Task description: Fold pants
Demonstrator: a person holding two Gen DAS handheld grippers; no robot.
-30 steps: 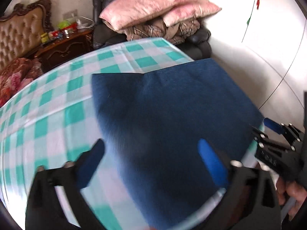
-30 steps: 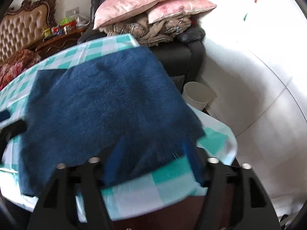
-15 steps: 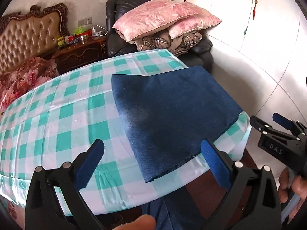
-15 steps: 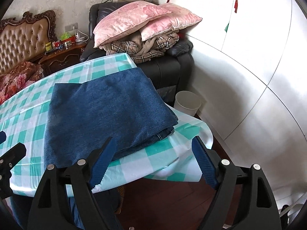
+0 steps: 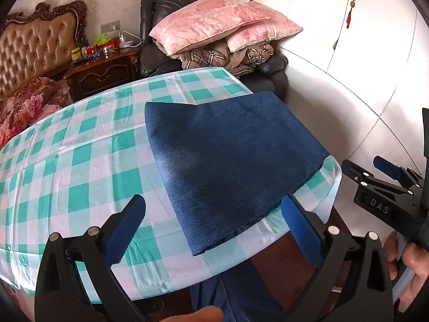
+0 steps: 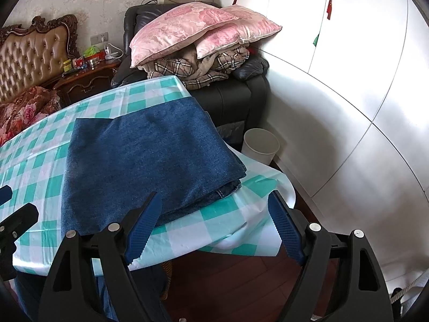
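Left wrist view shows the folded jeans (image 5: 228,158) lying as a flat, thick rectangle near the right end of the counter (image 5: 80,161), their near-right corner reaching almost to the counter's edge. Denim that heavy keeps a fold without being held, which is likely why neither tool touches it. The left hand-held gripper (image 5: 214,230) hangs above the counter's near edge with its 2 blue ribbed pads well apart and nothing between them.

From the right wrist view, the right hand-held gripper (image 6: 211,228) sits the same way, its jaws having just spread wider and empty, held clear off the near-right corner of the jeans (image 6: 144,161). At that corner the stacked layers show, with a paler stitched hem peeking from under the top ply. The top surface is dark blue, matte and slightly napped, with soft rounded fold edges. Beneath it the counter's teal-and-white checked cloth looks glossy, like plastic sheeting, and droops off the end in a loose flap.

Folding appears complete, judging by the compact, squared shape.
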